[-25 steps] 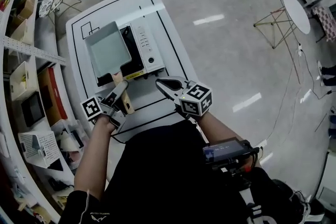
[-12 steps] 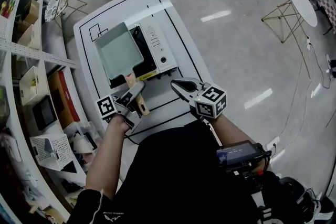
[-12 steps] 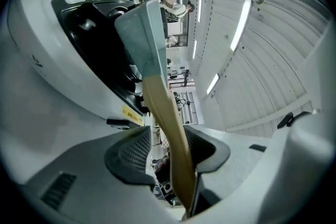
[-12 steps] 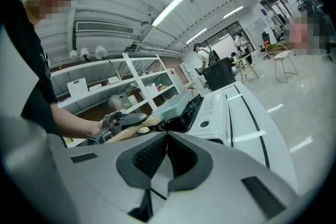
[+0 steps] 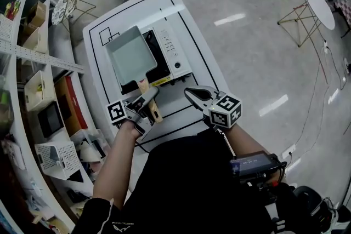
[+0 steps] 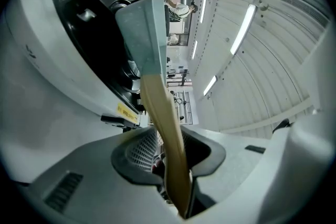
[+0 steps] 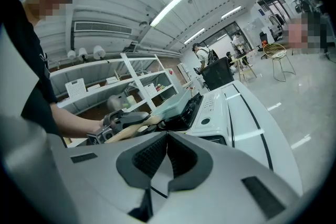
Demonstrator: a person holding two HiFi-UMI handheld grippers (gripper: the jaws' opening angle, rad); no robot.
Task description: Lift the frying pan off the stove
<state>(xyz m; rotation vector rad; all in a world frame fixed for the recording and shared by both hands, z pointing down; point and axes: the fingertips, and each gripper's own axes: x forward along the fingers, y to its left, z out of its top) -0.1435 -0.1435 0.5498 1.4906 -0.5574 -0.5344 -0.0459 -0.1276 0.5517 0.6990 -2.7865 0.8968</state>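
Observed left claw (image 5: 151, 97) just closing tight onto handle (image 5: 145, 86) of pan (image 5: 130, 55) — pan resting on stove (image 5: 176, 60) — and right claw (image 5: 192, 93) shut, empty, above desk (image 5: 175, 109).

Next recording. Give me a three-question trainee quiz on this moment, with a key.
1. True or false: the rectangular grey-green frying pan sits on the white portable stove.
2. Which one has the pan's wooden handle between its jaws? A) left hand-held gripper B) right hand-held gripper C) neither
3. Fill in: the right hand-held gripper's jaws are ____.

Key: 1 true. 2 A; the left hand-held gripper's jaws have just been closing and now clamp the wooden handle. 3 shut, with nothing between them.
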